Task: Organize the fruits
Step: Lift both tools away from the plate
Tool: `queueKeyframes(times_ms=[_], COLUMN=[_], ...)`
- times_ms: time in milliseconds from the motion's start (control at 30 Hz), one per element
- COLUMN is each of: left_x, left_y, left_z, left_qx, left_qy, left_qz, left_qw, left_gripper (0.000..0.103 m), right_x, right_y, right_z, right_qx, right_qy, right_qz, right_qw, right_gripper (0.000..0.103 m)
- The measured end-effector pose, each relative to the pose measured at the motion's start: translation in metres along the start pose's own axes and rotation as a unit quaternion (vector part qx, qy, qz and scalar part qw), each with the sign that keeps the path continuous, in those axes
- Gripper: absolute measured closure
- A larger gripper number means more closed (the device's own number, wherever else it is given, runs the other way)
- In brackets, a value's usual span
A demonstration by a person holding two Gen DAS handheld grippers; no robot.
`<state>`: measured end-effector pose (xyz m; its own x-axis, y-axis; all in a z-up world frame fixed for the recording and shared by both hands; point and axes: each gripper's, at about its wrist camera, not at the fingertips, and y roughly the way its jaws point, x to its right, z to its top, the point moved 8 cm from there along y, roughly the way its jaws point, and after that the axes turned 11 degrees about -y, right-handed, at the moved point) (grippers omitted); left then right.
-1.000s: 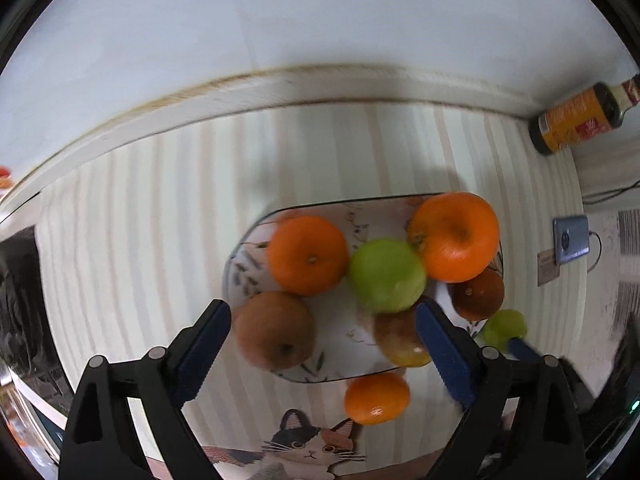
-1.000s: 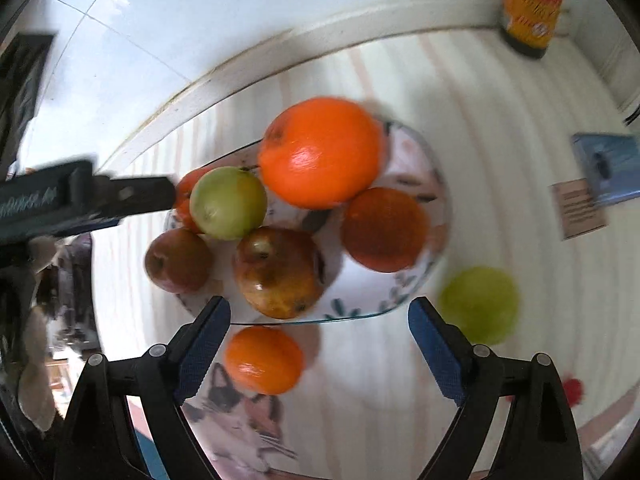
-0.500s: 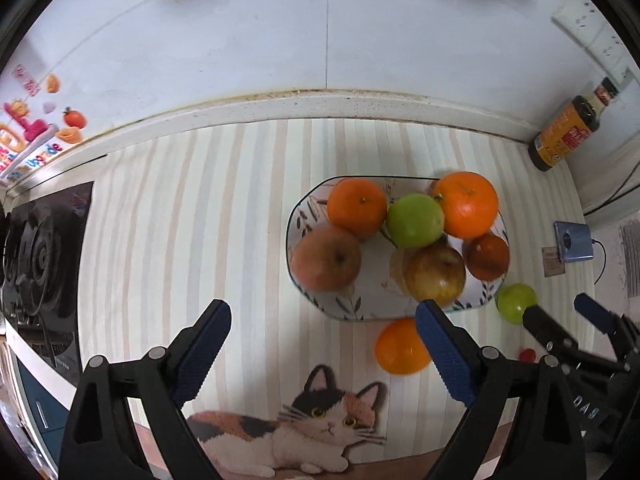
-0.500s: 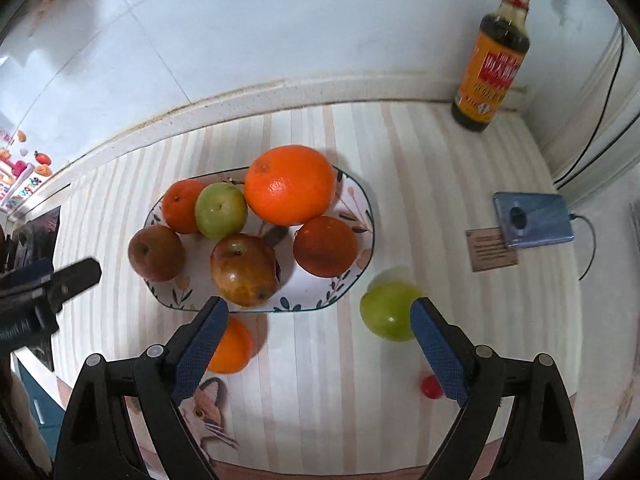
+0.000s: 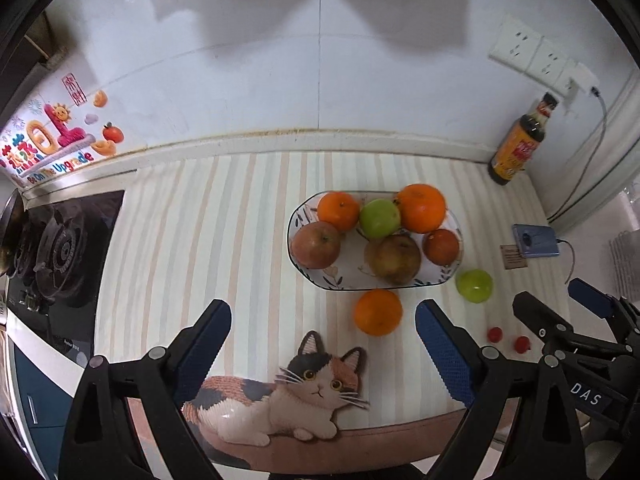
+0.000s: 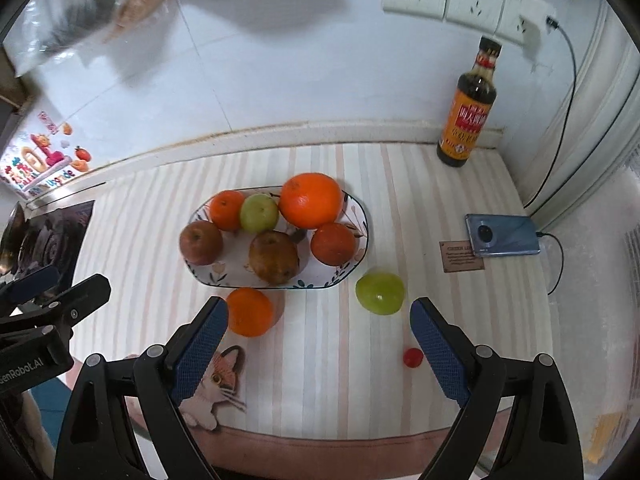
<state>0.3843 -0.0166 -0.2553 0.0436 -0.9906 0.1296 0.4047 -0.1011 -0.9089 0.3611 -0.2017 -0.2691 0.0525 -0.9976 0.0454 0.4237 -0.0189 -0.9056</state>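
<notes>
Gas stove (image 5: 52, 252) at far left, off the striped mat, away from the work area. Left gripper (image 5: 322, 344) hanging above the tabletop (image 5: 192, 240), jaws wide, nothing between them, only the cat print (image 5: 288, 396) on the mat below. Oval plate (image 5: 298, 258) mid-mat, already loaded: red apple (image 5: 316, 245), small orange (image 5: 338, 211), green apple (image 5: 379, 218), big orange (image 5: 421, 207), brown pear (image 5: 394, 258), dark red-orange fruit (image 5: 441, 246). Packed touching, the big orange riding high at the back; probably the collection spot. Loose orange (image 6: 249, 312) on the mat just in front of the plate rim, near the right gripper's left finger. Right gripper (image 6: 318, 346) also above the mat, jaws wide, empty. Loose green fruit (image 6: 379, 293) just right of the plate, apart from it. Tiny red fruits (image 5: 495, 334) (image 5: 522, 344) nearer the front edge; only one (image 6: 413, 357) visible in the right wrist view, beside the right finger. Further right, phone (image 6: 502, 235) on its cable with a small card (image 6: 460, 255), sauce bottle (image 6: 468, 108) back at the wall. Likely still to go on the plate: loose orange, green fruit, red ones. Little free space left on the plate; roll-off risk.
</notes>
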Motion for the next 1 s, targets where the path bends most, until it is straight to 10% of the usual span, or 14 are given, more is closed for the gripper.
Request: queueKeyframes(times_ms=[1000], left_x=[0.012], left_y=[-0.077], left_z=[-0.019], left_qx=[0.058], left_qy=[0.000], left_qz=[-0.017], left_qw=[0.9982], left_gripper=[0.008], right_x=[0.001], right_y=[-0.095], right_z=[-0.010], right_qx=[0.066], right_qy=[0.004], right_qz=[0.015], right_qw=[0.998], right_gripper=[0.009])
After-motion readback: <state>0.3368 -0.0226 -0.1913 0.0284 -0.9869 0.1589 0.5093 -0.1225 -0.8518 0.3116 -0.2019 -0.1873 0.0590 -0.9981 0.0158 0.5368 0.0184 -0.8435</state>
